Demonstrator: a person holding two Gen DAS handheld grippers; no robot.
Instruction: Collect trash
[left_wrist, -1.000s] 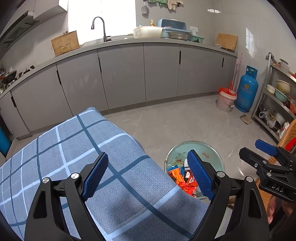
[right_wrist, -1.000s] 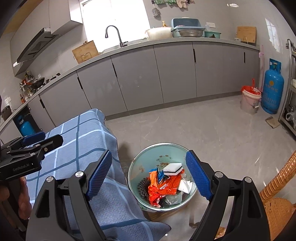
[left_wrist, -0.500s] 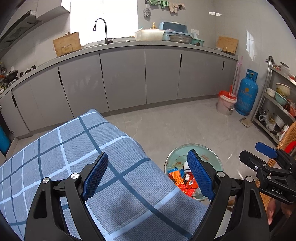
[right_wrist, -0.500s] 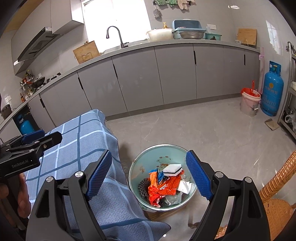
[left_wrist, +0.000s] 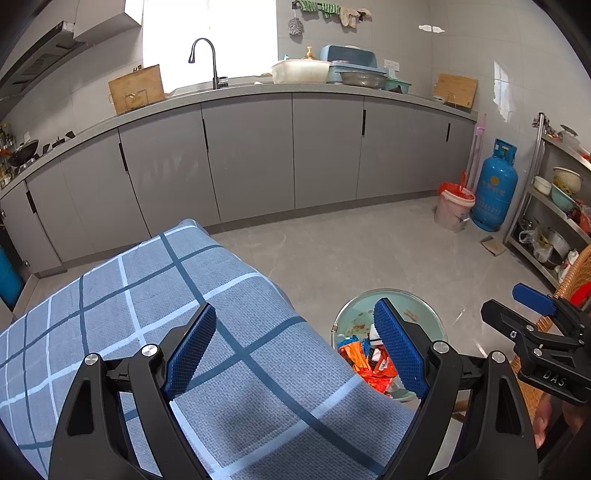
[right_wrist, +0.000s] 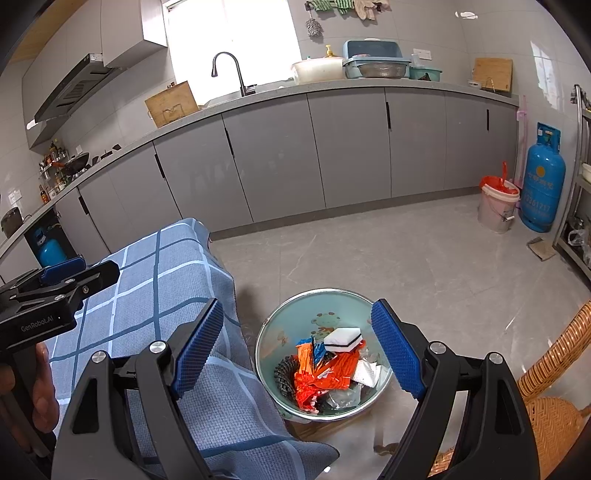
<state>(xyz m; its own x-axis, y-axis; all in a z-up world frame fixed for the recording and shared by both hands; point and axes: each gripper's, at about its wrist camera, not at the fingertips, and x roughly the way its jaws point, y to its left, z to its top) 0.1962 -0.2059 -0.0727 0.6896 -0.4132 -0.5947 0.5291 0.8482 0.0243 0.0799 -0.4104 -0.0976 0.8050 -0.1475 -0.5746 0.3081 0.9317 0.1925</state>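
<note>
Both tools are hanging over the scene, and nothing is sitting between either pair of blue pads. The left tool (left_wrist: 295, 343) is standing with its jaws spread wide above the bench, which is wearing a blue checked cloth (left_wrist: 155, 295) with dark and white stripes crossing it. The right tool (right_wrist: 297, 341) is gaping just as wide and gripping nothing, with its left finger over the cloth's hanging edge and its right finger over the basin's far rim.

Down on the grey floor, just beside the draped corner of the bench, the pale green basin (right_wrist: 295, 317) is sitting with the trash piled inside it. An orange wrapper (right_wrist: 325, 369) is crumpling across the middle of the pile, a white sponge with a dark stripe (right_wrist: 341, 338) is lying on top, a dark scouring ball (right_wrist: 284, 373) is sitting at the left side, and some silvery and clear film (right_wrist: 364, 373) is showing at the right. From the left wrist view the basin is peeking out past the cloth's edge, partly hidden behind the tool's right finger.

A hand (right_wrist: 40, 391) is showing at the left edge of the right wrist view, wrapped around the left tool's handle. A wicker chair (right_wrist: 554, 369) is standing to the right of the basin, and a blue gas cylinder (right_wrist: 543, 181) and a bucket with an orange liner (right_wrist: 496, 206) are standing well apart by the grey cabinets.
</note>
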